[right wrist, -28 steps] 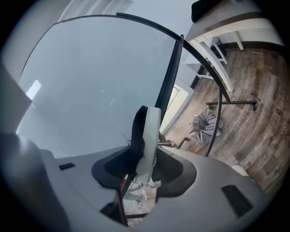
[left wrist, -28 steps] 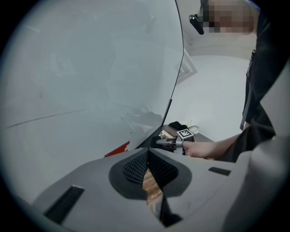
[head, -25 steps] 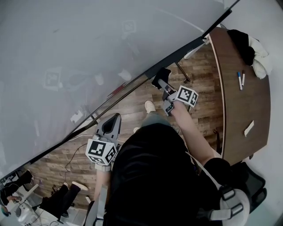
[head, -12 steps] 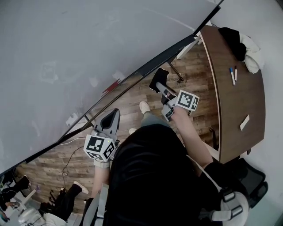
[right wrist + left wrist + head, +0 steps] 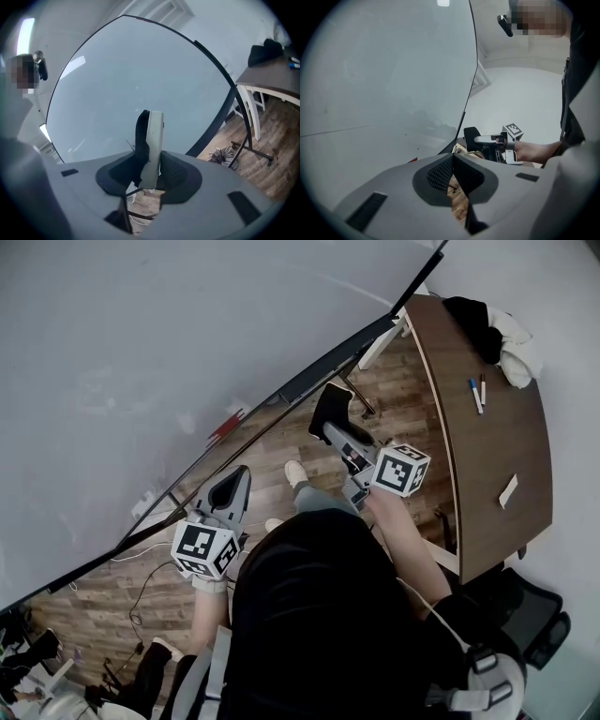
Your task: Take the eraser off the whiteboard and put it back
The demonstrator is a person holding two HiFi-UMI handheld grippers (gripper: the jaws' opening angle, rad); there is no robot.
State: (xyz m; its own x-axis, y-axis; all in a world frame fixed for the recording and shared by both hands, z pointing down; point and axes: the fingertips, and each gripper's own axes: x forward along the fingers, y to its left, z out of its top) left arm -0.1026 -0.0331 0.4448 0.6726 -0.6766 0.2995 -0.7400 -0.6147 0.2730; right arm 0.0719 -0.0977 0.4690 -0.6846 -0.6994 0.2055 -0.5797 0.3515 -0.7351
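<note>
Now clamped upright in right hand-held gripper point(image 5: 151, 161), jaws just closing tighter: eraser point(image 5: 152, 136), close before whiteboard point(image 5: 131, 70), left of table point(image 5: 487, 456). Left hand-held gripper point(image 5: 453, 159) pinched together, empty, nearer left.

Left tool point(image 5: 239, 476) closed, empty; right tool point(image 5: 336, 434) just tightened on the eraser point(image 5: 326, 407).

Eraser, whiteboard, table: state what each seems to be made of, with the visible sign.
Eraser: pale rigid body, probably plastic, smooth and matt; dark backing looks like felt.
Whiteboard: glossy, faintly reflective sheet, possibly glass or coated steel, in a dark frame.
Table: brown wood-grain top, wood or laminate.
</note>
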